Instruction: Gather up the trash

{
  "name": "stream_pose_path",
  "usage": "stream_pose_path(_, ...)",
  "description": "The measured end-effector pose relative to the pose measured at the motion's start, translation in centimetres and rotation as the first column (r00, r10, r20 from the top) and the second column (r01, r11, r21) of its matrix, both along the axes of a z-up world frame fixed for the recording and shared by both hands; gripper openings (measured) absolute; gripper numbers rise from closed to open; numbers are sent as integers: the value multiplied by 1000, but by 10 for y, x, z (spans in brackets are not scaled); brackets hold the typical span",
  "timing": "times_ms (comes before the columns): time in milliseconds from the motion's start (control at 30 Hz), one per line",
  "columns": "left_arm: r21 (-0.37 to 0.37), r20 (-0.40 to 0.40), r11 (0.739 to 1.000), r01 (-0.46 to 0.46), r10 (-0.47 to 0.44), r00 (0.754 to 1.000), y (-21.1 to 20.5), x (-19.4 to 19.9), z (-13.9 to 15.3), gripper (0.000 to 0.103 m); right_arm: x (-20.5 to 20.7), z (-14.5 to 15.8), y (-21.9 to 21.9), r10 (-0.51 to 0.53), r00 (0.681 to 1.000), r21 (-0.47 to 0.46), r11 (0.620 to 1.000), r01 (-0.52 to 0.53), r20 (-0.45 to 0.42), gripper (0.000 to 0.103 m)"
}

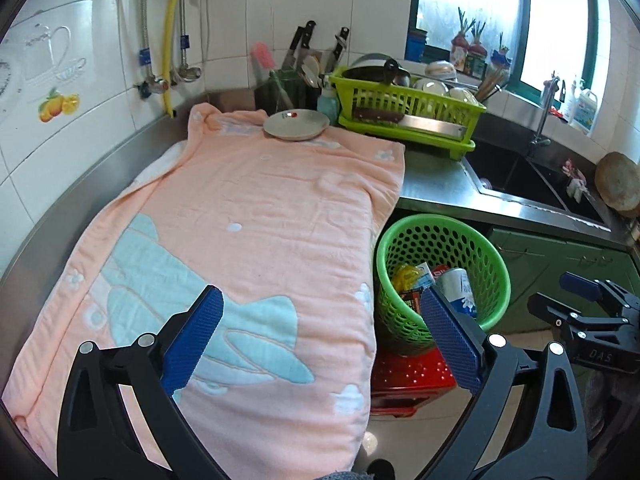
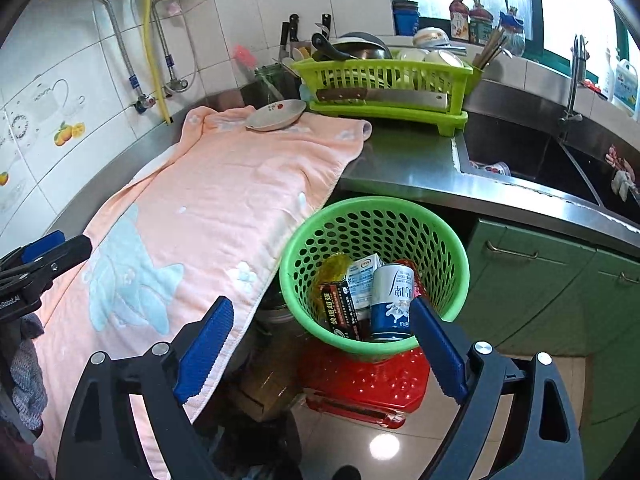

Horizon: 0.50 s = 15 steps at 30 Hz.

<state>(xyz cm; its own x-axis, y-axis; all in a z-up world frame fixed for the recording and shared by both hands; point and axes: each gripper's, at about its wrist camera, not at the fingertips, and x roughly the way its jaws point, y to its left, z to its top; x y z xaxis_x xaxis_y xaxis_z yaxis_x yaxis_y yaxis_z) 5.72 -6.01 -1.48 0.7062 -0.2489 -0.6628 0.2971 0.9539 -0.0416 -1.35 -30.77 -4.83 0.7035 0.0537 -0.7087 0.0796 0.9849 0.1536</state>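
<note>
Steel counter (image 2: 400,172) under pink towel (image 2: 224,200); tiled kitchen. Can (image 2: 392,300) upright in green basket (image 2: 376,212). Left claw (image 1: 320,336), right claw (image 2: 320,344): agape, empty.

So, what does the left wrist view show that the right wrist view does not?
Only the left wrist view shows the round wooden board past the sink, and the right claw at its edge. Only the right wrist view shows the black carton clearly in the basket, and the left claw at its edge. Both show the pink towel, the plate, the green basket with the milk can, and open, empty claws.
</note>
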Motion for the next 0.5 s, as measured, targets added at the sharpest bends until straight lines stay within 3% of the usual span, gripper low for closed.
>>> stream_pose_path(500,-1,62,1000,-13,14,998,15,-22,15,98,-16,19,17,-6,999,-17,1000,6,38,91)
